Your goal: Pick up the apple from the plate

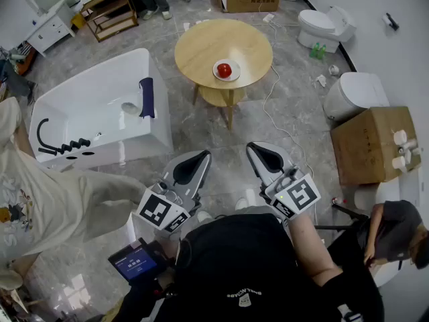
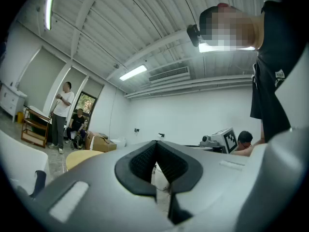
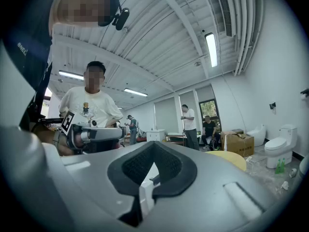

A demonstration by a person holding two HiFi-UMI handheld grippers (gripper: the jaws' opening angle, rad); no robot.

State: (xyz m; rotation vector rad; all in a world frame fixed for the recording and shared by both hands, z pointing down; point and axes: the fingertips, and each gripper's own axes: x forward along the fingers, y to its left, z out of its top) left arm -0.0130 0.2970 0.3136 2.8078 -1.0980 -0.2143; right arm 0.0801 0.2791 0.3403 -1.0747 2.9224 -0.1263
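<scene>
**Head view, near to far.** At 6 o'clock the wearer's black shirt (image 1: 248,274) is filling the lower edge. Just beyond it, the left tongs (image 1: 200,155) and right tongs (image 1: 256,147) are pointing side by side toward 12 o'clock, level above the grey floor (image 1: 228,180). Each is carrying a marker cube at its near end, the left cube (image 1: 161,212) and the right cube (image 1: 299,196).

Both tongs are standing with jaws together. The dark pads are meeting at the tips and nothing is lying between them, and each gripper view is showing the same. Neither is touching any object.

At 8 o'clock a bystander (image 1: 33,193) in a cream shirt is sitting or leaning at the frame edge. At 10 o'clock a white bathtub (image 1: 100,92) is standing on the floor. At 3 o'clock a cardboard box (image 1: 365,146) is standing near the wall.

At 12 o'clock, well apart from both tongs, the round wooden surface (image 1: 201,45) is carrying a white plate (image 1: 235,75) toward its near right edge. The red apple (image 1: 224,70) is sitting on the middle of that plate, untouched.

Farther off, at 1 o'clock, a toilet (image 1: 322,25) is standing by the wall. In both gripper views the yellow rim of the surface is showing beyond the closed tips, with standing people behind it.
</scene>
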